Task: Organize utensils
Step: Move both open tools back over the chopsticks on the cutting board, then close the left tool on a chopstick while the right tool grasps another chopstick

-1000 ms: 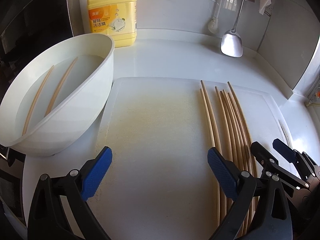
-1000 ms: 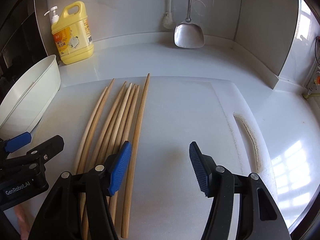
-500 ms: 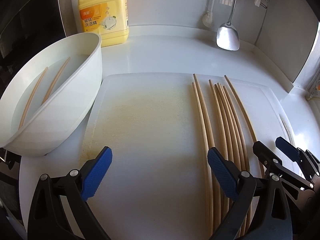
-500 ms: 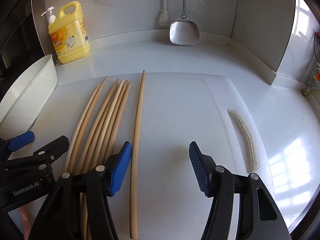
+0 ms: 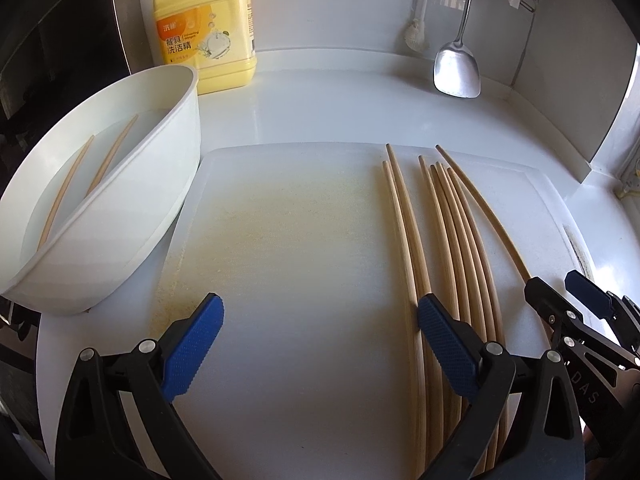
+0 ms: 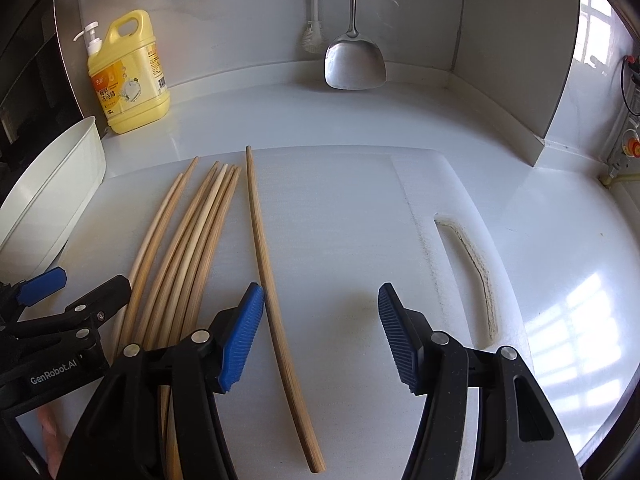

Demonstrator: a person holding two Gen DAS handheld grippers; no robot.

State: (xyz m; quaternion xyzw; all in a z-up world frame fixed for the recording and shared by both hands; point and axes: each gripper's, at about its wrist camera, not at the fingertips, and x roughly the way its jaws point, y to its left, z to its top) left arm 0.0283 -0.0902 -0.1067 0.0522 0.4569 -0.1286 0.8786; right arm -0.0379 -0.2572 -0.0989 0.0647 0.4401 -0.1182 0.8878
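Several wooden chopsticks (image 5: 452,232) lie lengthwise on the right half of a white cutting board (image 5: 300,240). One chopstick (image 6: 264,248) lies apart from the bundle (image 6: 192,240), slightly slanted, between the jaws of my right gripper (image 6: 320,332) and close to its left pad (image 6: 240,340). That gripper is open and holds nothing. My left gripper (image 5: 320,332) is open too, over the bare board, its right pad (image 5: 444,340) above the leftmost sticks. Two more chopsticks (image 5: 112,152) rest in water in a white bowl (image 5: 132,216) at the left.
A yellow detergent bottle (image 5: 208,36) stands at the back left by the wall. A steel spatula (image 5: 456,72) and a small brush (image 5: 416,36) hang on the back wall. The board's handle slot (image 6: 476,272) is at its right end. White counter surrounds the board.
The rightmost chopstick has parted from the bundle and slid right, from under the right gripper's left pad to between its jaws. Both grippers stay open.
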